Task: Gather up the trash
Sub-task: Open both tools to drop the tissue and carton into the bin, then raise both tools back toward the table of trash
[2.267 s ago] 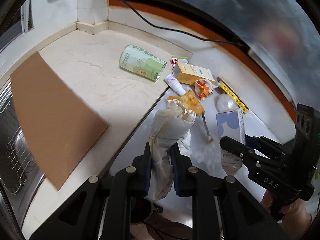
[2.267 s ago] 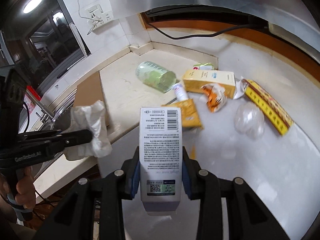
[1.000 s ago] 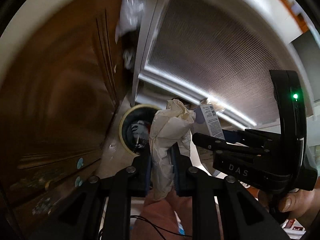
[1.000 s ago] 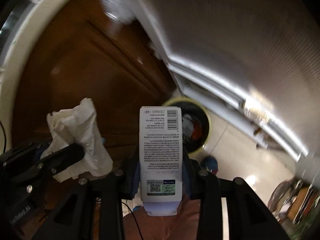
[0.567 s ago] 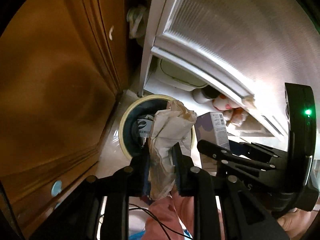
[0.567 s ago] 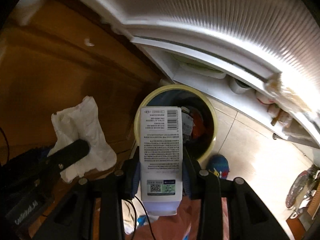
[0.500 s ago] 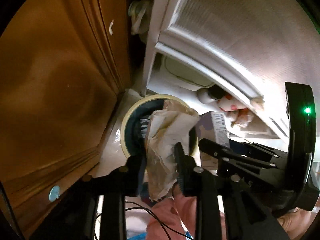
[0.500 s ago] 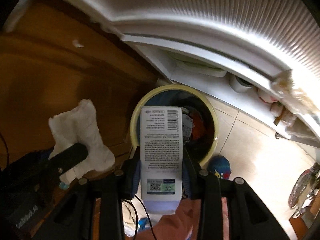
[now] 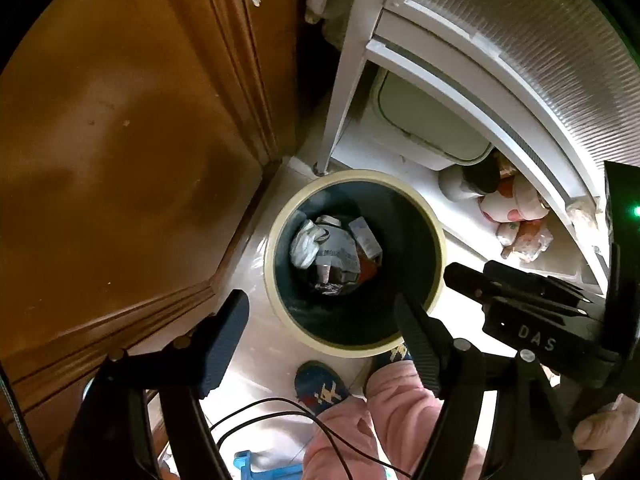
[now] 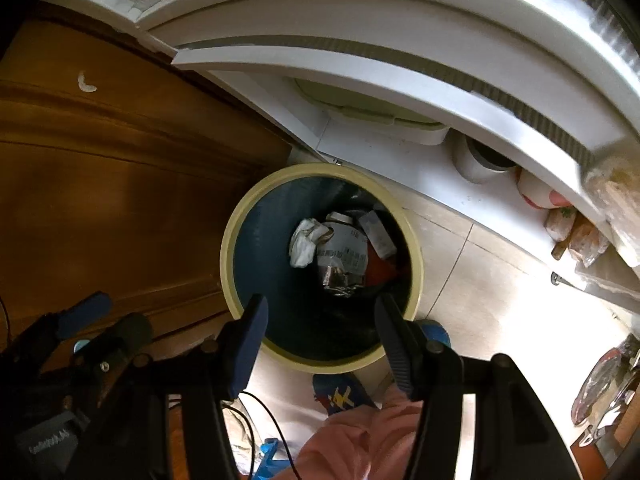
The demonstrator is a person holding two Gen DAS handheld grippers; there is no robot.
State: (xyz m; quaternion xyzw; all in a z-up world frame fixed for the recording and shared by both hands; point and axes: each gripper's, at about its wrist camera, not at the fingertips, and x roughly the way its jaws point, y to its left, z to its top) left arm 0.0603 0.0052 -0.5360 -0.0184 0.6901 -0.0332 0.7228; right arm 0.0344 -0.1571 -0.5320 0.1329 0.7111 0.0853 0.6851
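- the left gripper point(image 9: 320, 316) points down over the bin point(image 9: 434, 236); its jaws are opening, holding nothing.
- the right gripper point(image 10: 320, 320) too, empty.
- the tissue point(image 10: 303, 242) and box point(image 10: 376, 232) lie inside the bin, at 12 o'clock from the jaws.

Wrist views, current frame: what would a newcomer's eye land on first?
The round trash bin with its cream rim, on the floor at the centre of both views, seen from straight above. At its bottom lie a crumpled white tissue, a label-covered bottle and a small box. The left gripper and right gripper frame it from the bottom edge, jaws opening with nothing between them.
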